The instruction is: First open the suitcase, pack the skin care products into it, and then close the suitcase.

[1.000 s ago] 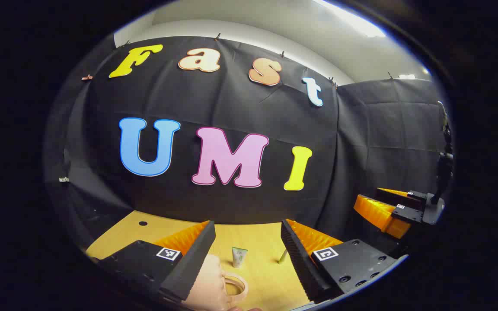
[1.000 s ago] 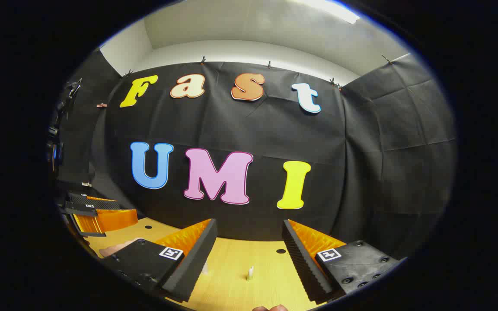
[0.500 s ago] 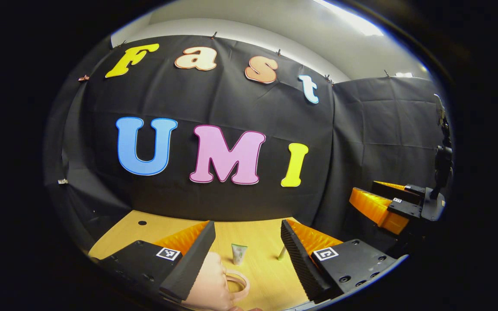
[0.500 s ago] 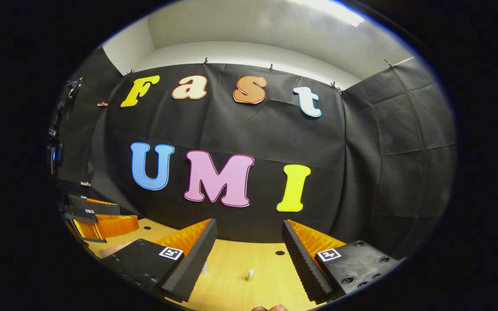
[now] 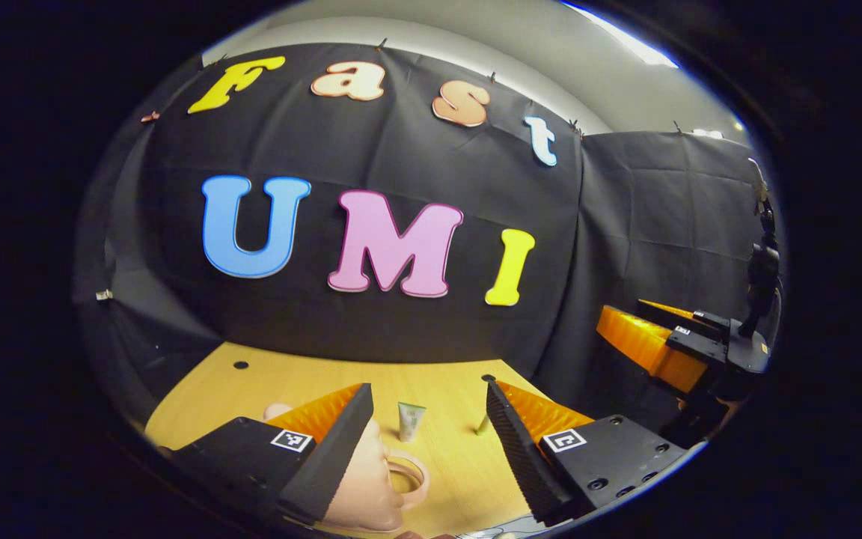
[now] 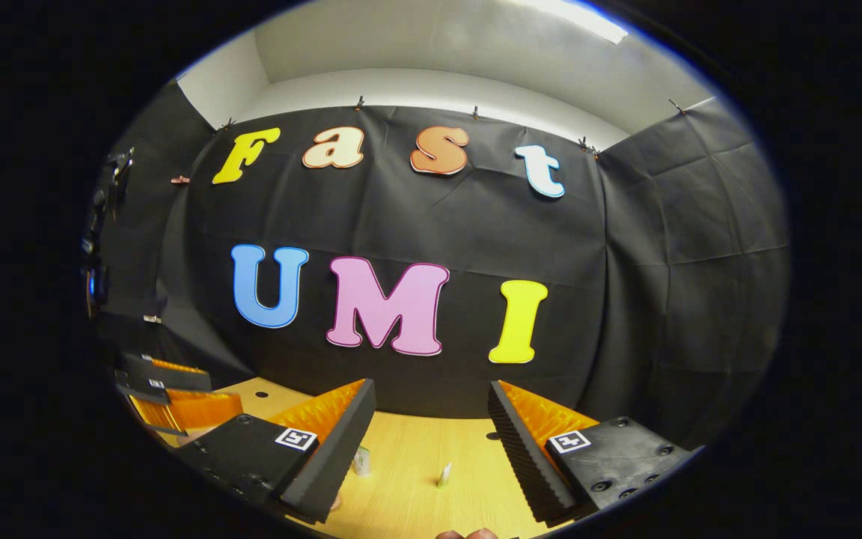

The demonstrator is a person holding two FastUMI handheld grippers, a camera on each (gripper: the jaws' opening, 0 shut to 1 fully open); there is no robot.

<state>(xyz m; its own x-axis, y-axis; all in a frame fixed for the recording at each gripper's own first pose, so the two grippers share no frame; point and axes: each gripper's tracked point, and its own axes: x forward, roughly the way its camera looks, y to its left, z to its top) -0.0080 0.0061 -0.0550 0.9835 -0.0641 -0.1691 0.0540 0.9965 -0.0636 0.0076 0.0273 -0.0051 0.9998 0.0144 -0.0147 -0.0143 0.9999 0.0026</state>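
In the left gripper view my left gripper [image 5: 429,408] stands open above a wooden table [image 5: 266,382]. Beneath it lies a pink suitcase [image 5: 367,486] with a loop handle, partly hidden by the left finger. A pale green tube [image 5: 408,421] stands upright on the table beyond it, and a thin light stick-like item [image 5: 482,427] stands to its right. The right gripper [image 5: 667,340] hangs open at the far right. In the right gripper view my right gripper [image 6: 431,408] is open over the table; the tube [image 6: 361,460] and a small white item [image 6: 444,474] stand between its fingers.
Black cloth walls close the booth behind and to the sides. Small dark holes [image 5: 240,365] dot the table near the back. The left gripper [image 6: 176,393] shows at the left edge of the right gripper view. A dark stand [image 5: 760,277] rises at the far right.
The left gripper view has tipped downward, showing more of the table and the suitcase. The right gripper has shifted slightly, so the tube now shows clear of its left finger.
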